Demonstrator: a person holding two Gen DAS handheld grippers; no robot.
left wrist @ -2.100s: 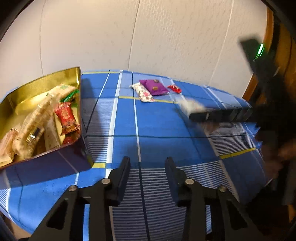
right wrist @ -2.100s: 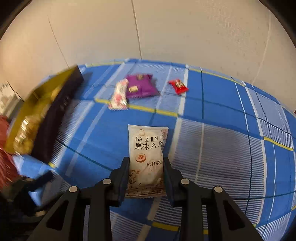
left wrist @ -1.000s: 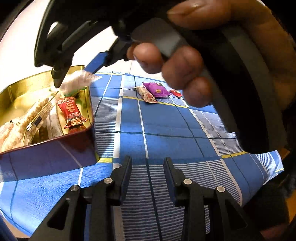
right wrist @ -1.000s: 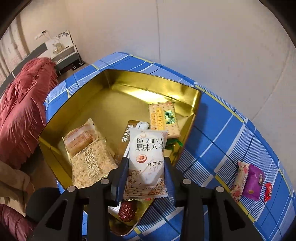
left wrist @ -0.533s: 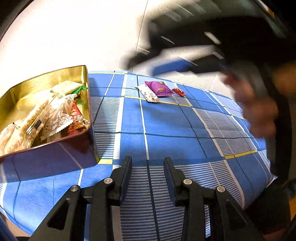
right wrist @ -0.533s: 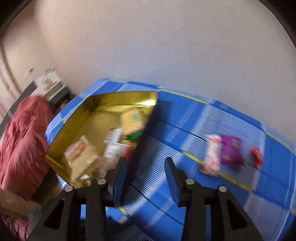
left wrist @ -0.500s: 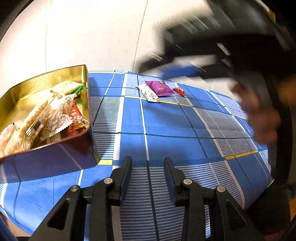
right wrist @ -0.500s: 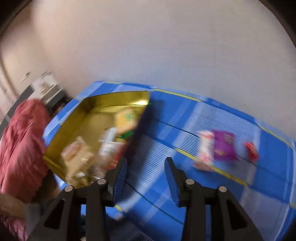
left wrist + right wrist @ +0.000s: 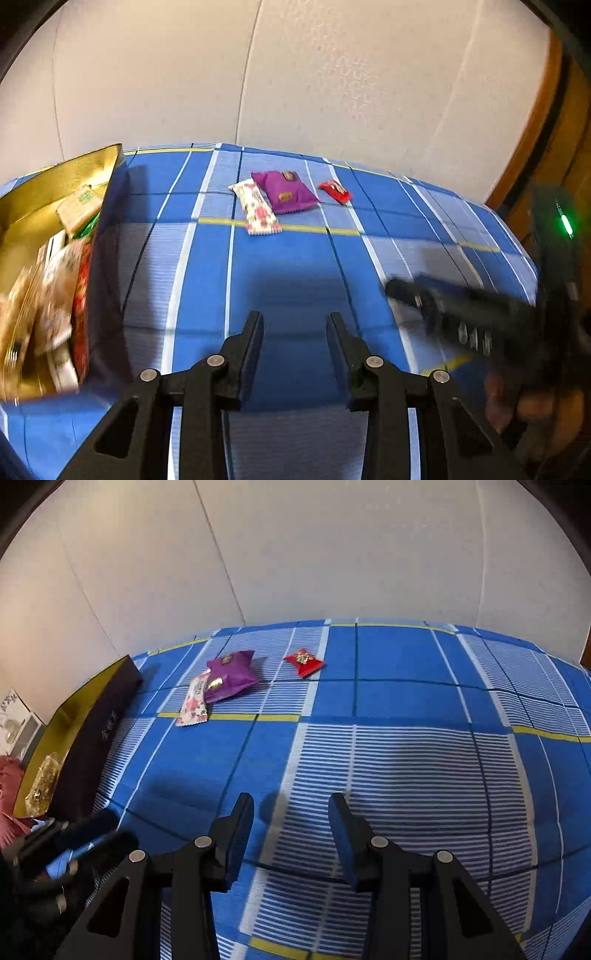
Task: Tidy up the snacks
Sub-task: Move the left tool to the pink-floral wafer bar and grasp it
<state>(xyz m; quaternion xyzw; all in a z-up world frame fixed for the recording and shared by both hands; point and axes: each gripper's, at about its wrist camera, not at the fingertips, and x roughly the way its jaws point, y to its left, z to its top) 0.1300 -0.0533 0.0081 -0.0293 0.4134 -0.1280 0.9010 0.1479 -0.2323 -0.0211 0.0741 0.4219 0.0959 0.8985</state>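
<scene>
Right wrist view showing right gripper (image 9: 291, 814) and left gripper (image 9: 294, 332) both gaping wide, holding nothing, gold tin (image 9: 55, 734) at nine o'clock sitting part-filled, leaving floral packet (image 9: 194, 701), purple pouch (image 9: 231, 675), red candy (image 9: 303, 661) waiting at eleven o'clock on blue cloth (image 9: 406, 701).

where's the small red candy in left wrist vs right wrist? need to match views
Left wrist: red candy upper centre, just right of the purple packet, on the blue checked cloth.
Right wrist: red candy upper centre, right of the purple packet, with a gap between them.
Shared landmark: the pink-and-white packet left of the purple one.
</scene>
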